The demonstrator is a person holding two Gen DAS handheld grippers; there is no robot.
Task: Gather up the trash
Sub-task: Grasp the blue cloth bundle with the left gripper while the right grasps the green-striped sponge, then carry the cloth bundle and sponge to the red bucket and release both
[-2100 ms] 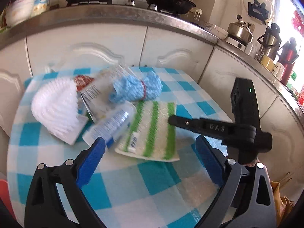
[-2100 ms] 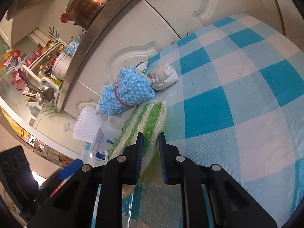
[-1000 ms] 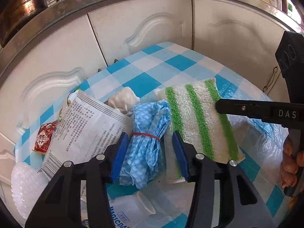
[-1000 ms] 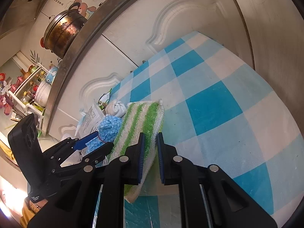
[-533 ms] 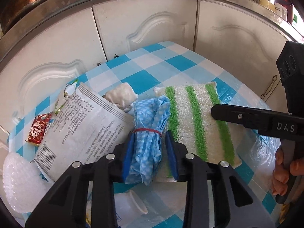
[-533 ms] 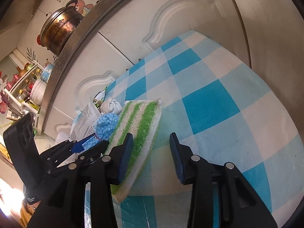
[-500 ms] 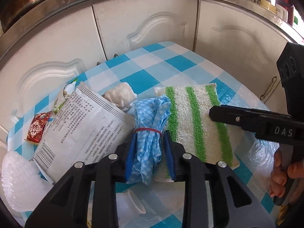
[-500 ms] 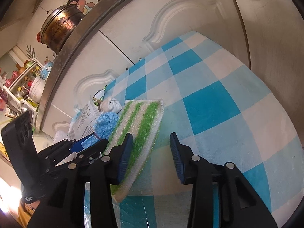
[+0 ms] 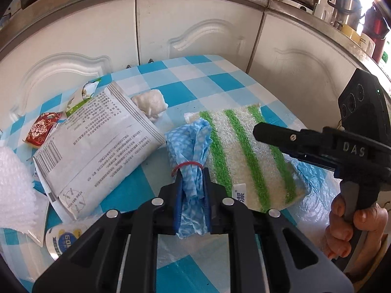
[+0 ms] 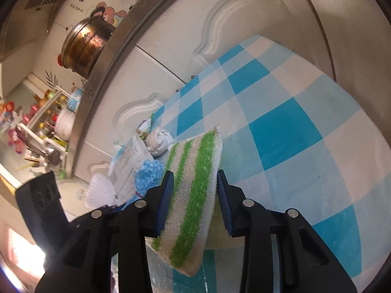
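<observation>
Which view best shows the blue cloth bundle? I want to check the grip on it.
The left wrist view: the blue cloth bundle, tied with a red rubber band, sits pinched in the left hand-held gripper. The right wrist view shows only its blue end beside the striped sponge cloth.

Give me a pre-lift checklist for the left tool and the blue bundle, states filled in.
1. Left tool shut on the blue cloth bundle: ok, both pads press its lower end.
2. Grip relative to the red rubber band: ok, pads sit just below it.
3. Bundle free of the green-striped sponge: cannot tell, their edges meet or overlap.
4. Right tool out of the lift path: ok, it is open and straddles the sponge, off to the side.
5. Printed packet clear of the bundle: cannot tell, its corner lies right at the cloth.
6. Trash container located: cannot tell, none in view.
</observation>
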